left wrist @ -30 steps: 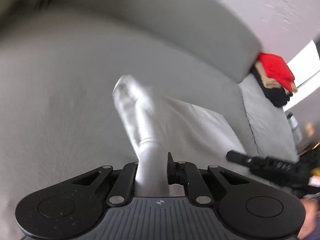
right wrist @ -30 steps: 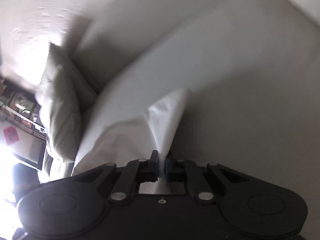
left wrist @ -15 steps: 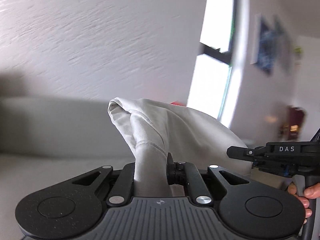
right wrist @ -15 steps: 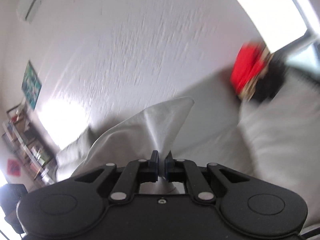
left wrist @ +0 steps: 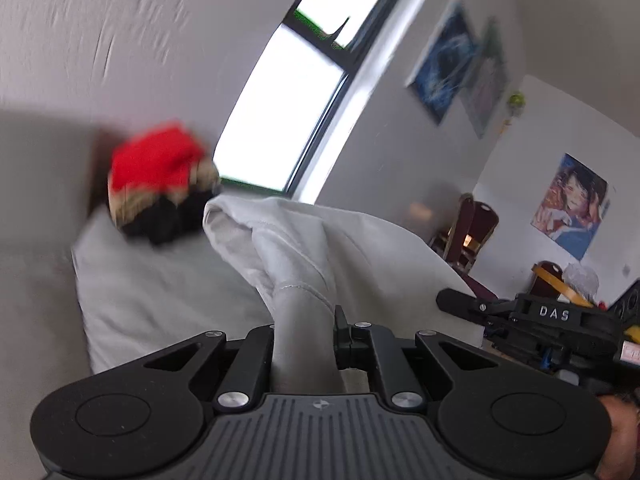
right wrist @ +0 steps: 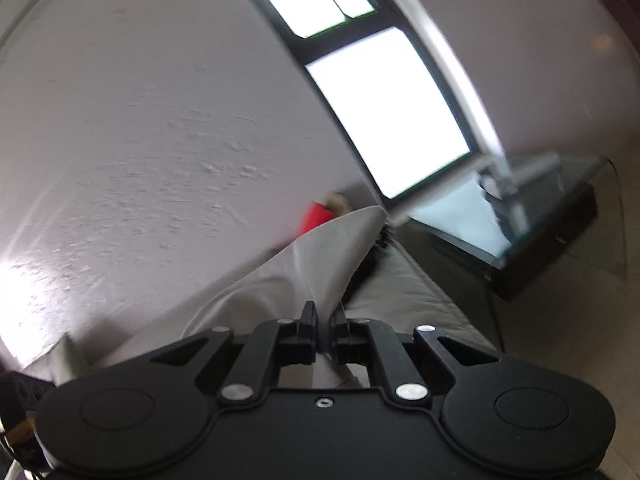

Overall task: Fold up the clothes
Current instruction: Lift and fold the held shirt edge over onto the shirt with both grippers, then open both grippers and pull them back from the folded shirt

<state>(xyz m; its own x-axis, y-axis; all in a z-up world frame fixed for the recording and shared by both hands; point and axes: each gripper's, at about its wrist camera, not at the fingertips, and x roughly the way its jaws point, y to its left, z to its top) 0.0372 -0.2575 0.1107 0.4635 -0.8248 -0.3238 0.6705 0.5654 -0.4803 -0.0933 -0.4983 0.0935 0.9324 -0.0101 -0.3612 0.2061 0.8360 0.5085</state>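
Observation:
A pale grey garment point(left wrist: 304, 248) hangs in the air between my two grippers. My left gripper point(left wrist: 305, 330) is shut on a bunched hem of it. My right gripper point(right wrist: 324, 326) is shut on a thin corner of the same garment point(right wrist: 320, 256), which spreads away to the left. The right gripper's black body point(left wrist: 532, 320) shows at the right of the left wrist view, held by a hand point(left wrist: 620, 436). Most of the garment's lower part is hidden below the grippers.
A stack of folded clothes with a red piece on top point(left wrist: 160, 184) rests on the pale sofa's cushion point(left wrist: 160, 300). Behind is a white wall with a bright window point(left wrist: 280, 120). A dark glass-topped table point(right wrist: 540, 232) stands right of the sofa point(right wrist: 408, 292). Chairs point(left wrist: 472, 236) and posters are at far right.
Both grippers have lifted and swung to the right with the garment. The views went from the sofa seat up to the wall and window. The red stack now lies left of the cloth.

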